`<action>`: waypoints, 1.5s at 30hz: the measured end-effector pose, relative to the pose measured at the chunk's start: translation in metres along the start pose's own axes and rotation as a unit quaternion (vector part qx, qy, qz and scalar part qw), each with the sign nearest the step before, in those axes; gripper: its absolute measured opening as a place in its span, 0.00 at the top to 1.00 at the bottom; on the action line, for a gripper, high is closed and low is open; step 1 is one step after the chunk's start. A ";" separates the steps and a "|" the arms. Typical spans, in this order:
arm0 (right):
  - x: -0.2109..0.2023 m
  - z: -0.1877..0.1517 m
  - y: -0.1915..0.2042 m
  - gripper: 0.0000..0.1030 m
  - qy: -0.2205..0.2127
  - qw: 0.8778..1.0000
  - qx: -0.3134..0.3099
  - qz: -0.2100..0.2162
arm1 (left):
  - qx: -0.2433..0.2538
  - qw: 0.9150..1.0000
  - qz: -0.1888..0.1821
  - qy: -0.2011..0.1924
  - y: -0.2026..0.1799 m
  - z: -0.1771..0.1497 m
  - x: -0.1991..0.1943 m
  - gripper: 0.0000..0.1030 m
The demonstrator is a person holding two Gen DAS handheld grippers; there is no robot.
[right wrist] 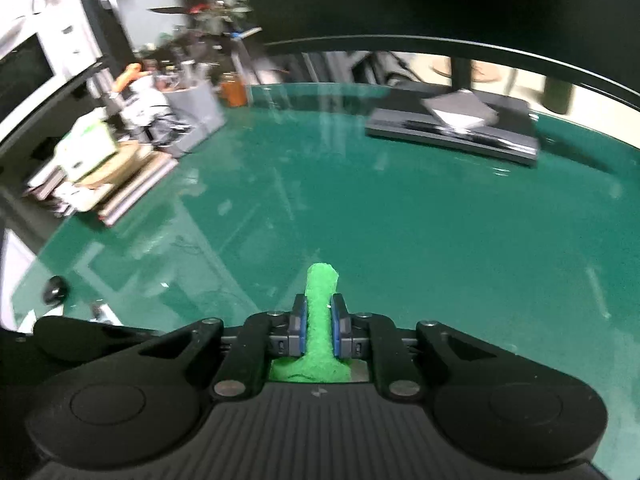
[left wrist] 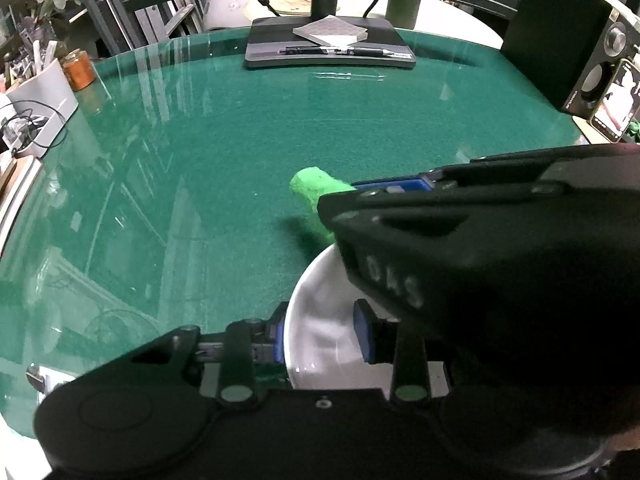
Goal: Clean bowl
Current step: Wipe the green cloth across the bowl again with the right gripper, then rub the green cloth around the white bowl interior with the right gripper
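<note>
In the left wrist view a white bowl (left wrist: 320,304) sits low in the middle, over the green glass-topped table (left wrist: 200,160). My left gripper (left wrist: 322,340) is shut on its wall, one blue pad outside the rim and one inside. My right gripper (left wrist: 360,192) reaches in from the right above the bowl, and its black body hides the bowl's right half. It is shut on a bright green sponge (left wrist: 312,192) that juts past the bowl's far rim. In the right wrist view the sponge (right wrist: 322,284) stands pinched between the right gripper's (right wrist: 319,322) pads; the bowl is out of sight there.
A monitor stand (left wrist: 330,46) with a pen and a notepad is at the back. A speaker (left wrist: 600,72) stands at the right, a grey container (left wrist: 44,92) and an orange jar (left wrist: 80,70) at the left. Stacked books (right wrist: 100,176) lie at the table's left edge.
</note>
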State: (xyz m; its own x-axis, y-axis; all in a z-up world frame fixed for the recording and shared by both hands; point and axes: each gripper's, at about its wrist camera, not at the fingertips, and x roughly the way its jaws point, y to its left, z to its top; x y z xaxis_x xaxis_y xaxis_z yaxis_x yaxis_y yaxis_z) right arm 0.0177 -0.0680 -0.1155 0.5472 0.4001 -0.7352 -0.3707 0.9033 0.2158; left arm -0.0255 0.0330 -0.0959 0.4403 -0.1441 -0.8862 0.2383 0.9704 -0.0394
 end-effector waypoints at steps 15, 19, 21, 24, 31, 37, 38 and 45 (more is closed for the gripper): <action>-0.009 -0.011 -0.046 0.88 0.002 0.995 0.088 -0.039 | 0.046 0.999 -0.005 0.003 -0.003 0.029 0.012 0.74; -0.013 -0.008 -0.040 0.88 -0.008 0.996 0.083 -0.036 | 0.010 1.000 0.005 0.002 0.002 0.019 0.011 0.76; -0.008 0.001 -0.030 0.88 -0.015 0.997 0.067 -0.017 | 0.000 1.000 0.009 0.002 0.002 0.015 0.010 0.77; -0.004 0.006 -0.010 0.89 -0.023 0.999 0.039 0.027 | -0.014 1.000 0.015 0.002 0.002 0.010 0.009 0.78; -0.003 0.003 -0.032 0.89 -0.019 0.998 0.060 -0.007 | -0.025 0.999 0.023 0.000 0.002 0.009 0.004 0.77; -0.009 0.005 -0.019 0.88 -0.028 0.998 0.046 0.026 | -0.028 0.999 0.026 0.000 0.003 0.008 0.004 0.77; -0.008 0.005 -0.019 0.88 -0.028 0.998 0.046 0.026 | -0.028 0.999 0.026 0.000 0.002 0.007 0.004 0.77; -0.007 0.002 -0.037 0.89 -0.019 0.998 0.061 -0.006 | -0.031 0.999 0.028 -0.001 0.003 0.007 0.005 0.77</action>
State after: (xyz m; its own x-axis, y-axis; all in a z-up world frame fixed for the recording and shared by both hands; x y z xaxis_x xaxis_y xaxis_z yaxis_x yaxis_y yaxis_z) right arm 0.0292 -0.1034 -0.1173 0.5799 0.3936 -0.7133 -0.2714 0.9189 0.2863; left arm -0.0160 0.0340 -0.0971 0.4535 -0.0898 -0.8867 0.1590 0.9871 -0.0187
